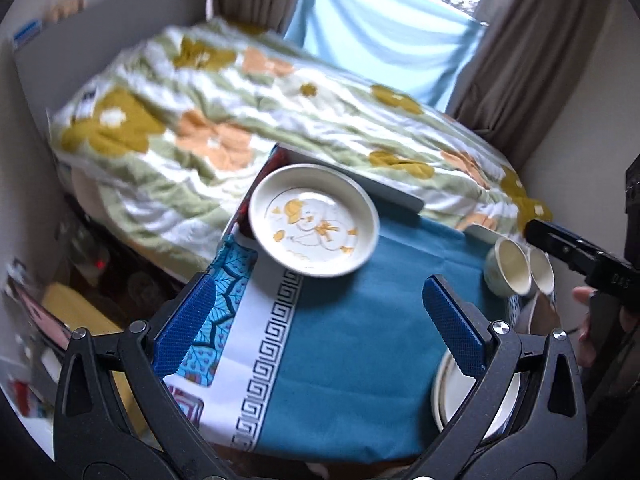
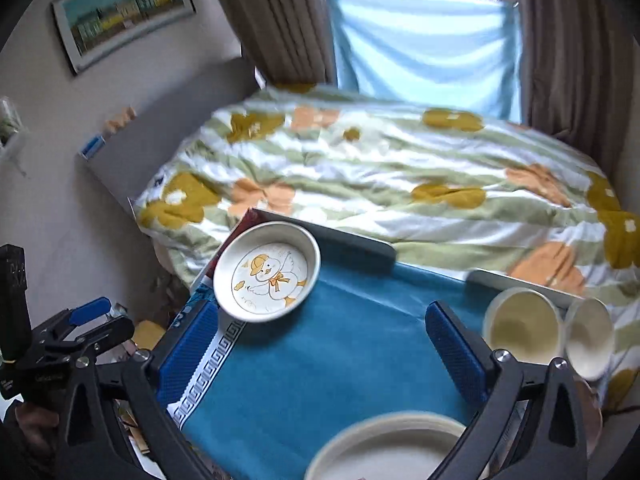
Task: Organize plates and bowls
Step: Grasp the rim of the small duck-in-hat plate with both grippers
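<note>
Bedding, a floral quilt (image 2: 400, 168), fills the background w/ curtains and a window behind; it is no part of the task. Next in size, the table (image 2: 328, 360), covered w/ a teal cloth, carries all the crockery.

Plates: a plain pale stack of plates (image 2: 384, 452) is seen at the near edge of the table, right of centre, partly cut off in the right wrist view and partly hidden behind a finger in the left wrist view (image 1: 452, 396). How many are stacked cannot be told.

Duck dish (image 2: 267, 271), a shallow bowl w/ a cartoon duck print, is set at the far left corner of the table, overhanging the cloth's patterned border (image 1: 314, 220).

Two small bowls (image 2: 548, 330) are tipped on their sides, rims facing the cameras, touching each other at the far right edge (image 1: 520, 268).

Left gripper (image 1: 320, 320) is held wide apart, nothing btwn its jaws, above the cloth. Right gripper (image 2: 324, 344) is likewise spread and empty, above mid-table.

Step judged: approach phase, nothing picked yet; sorting appears barely begun, since pieces lie scattered. Next move, prob.: one piece to be chosen, likely the duck dish for the left or the tipped bowls for the right. A rim pinch is called for. Care is needed w/ the tipped bowls, as they could roll off the edge.
</note>
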A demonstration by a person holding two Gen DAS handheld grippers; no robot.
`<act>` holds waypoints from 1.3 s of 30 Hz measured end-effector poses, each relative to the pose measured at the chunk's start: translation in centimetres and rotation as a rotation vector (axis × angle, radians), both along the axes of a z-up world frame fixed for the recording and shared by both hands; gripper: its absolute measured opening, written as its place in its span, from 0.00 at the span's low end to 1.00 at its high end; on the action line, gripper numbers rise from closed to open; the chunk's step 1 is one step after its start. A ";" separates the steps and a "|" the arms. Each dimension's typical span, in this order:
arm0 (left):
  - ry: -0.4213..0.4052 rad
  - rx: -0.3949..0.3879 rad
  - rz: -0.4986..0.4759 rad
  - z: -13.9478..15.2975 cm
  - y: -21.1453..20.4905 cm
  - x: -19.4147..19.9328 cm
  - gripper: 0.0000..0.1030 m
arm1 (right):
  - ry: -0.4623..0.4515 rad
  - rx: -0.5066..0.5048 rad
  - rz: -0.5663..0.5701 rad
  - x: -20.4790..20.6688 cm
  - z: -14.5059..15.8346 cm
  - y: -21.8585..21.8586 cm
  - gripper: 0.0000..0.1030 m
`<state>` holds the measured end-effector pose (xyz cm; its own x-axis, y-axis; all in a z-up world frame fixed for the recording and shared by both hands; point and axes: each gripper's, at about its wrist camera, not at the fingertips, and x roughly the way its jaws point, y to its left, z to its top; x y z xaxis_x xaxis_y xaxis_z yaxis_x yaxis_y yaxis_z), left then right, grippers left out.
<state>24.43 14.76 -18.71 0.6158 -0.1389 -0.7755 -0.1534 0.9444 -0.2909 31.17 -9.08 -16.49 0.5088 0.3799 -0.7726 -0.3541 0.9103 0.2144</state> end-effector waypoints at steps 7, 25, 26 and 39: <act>0.127 -0.160 0.014 -7.3 4.7 6.9 0.84 | 0.218 0.012 0.006 7.9 -8.0 5.3 0.99; 0.286 -0.210 0.019 -15.5 5.9 13.5 0.20 | 0.388 -0.030 0.105 14.9 -17.2 9.2 0.26; 0.291 -0.199 0.023 -15.6 6.0 13.5 0.15 | 0.389 -0.032 0.115 15.0 -17.4 9.4 0.21; 0.280 -0.103 0.015 -15.3 5.1 13.1 0.12 | 0.337 -0.045 0.112 15.0 -17.3 9.1 0.12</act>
<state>37.50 19.86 -33.98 0.3827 -0.2185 -0.8977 -0.2550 0.9089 -0.3299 46.16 0.03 -33.78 0.1791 0.3807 -0.9072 -0.3686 0.8809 0.2969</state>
